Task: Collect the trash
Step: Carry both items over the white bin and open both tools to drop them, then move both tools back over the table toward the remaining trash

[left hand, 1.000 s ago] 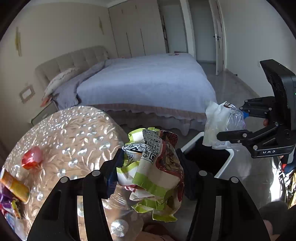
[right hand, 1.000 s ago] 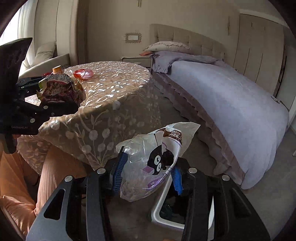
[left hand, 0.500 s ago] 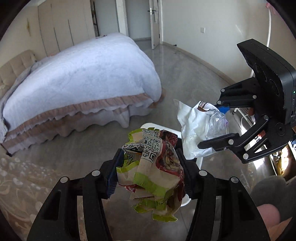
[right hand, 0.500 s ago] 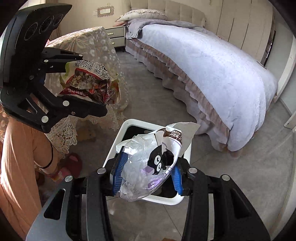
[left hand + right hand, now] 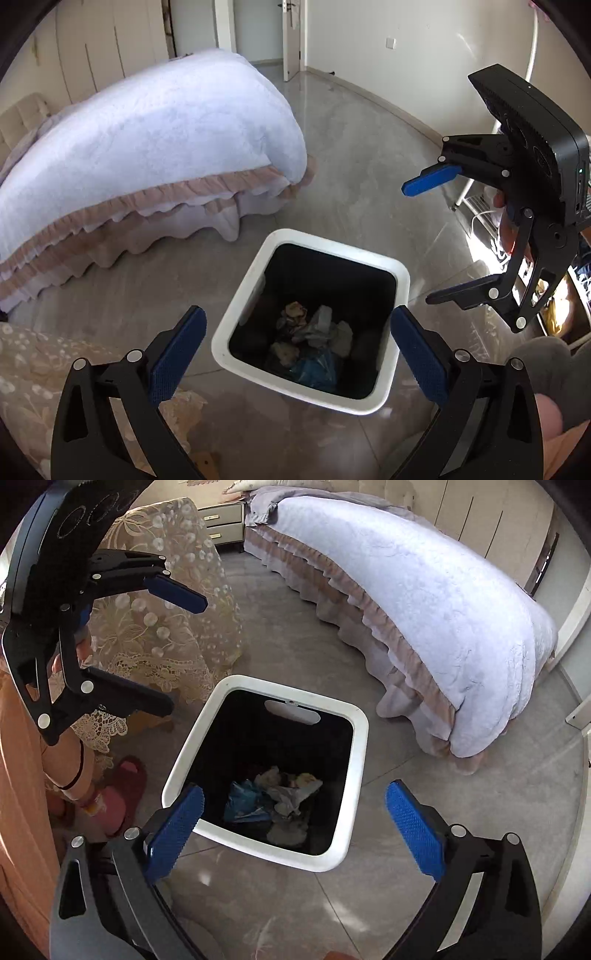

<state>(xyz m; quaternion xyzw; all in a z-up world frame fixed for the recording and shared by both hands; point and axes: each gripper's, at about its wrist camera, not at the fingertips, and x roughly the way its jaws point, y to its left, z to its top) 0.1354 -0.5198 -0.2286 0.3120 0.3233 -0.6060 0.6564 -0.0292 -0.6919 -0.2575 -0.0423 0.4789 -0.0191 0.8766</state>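
A white-rimmed bin (image 5: 402, 275) with a black inside stands on the floor; it also shows in the right wrist view (image 5: 360, 723). Crumpled wrappers and bags (image 5: 314, 339) lie at its bottom, seen too in the right wrist view (image 5: 280, 797). My left gripper (image 5: 295, 350) is open and empty, held above the bin's near rim. My right gripper (image 5: 293, 830) is open and empty, also above the bin. The right gripper shows in the left wrist view (image 5: 428, 240), to the right of the bin. The left gripper shows in the right wrist view (image 5: 184, 653), left of the bin.
A bed (image 5: 147, 140) with a lilac cover and frilled skirt stands beyond the bin. A table with a lace cloth (image 5: 162, 627) is left of the bin. The person's leg and pink slippers (image 5: 118, 797) are by the table. Grey tiled floor surrounds the bin.
Both grippers have opened. The snack wrapper left the left gripper and the clear plastic bag left the right one; both views now look down into the bin.
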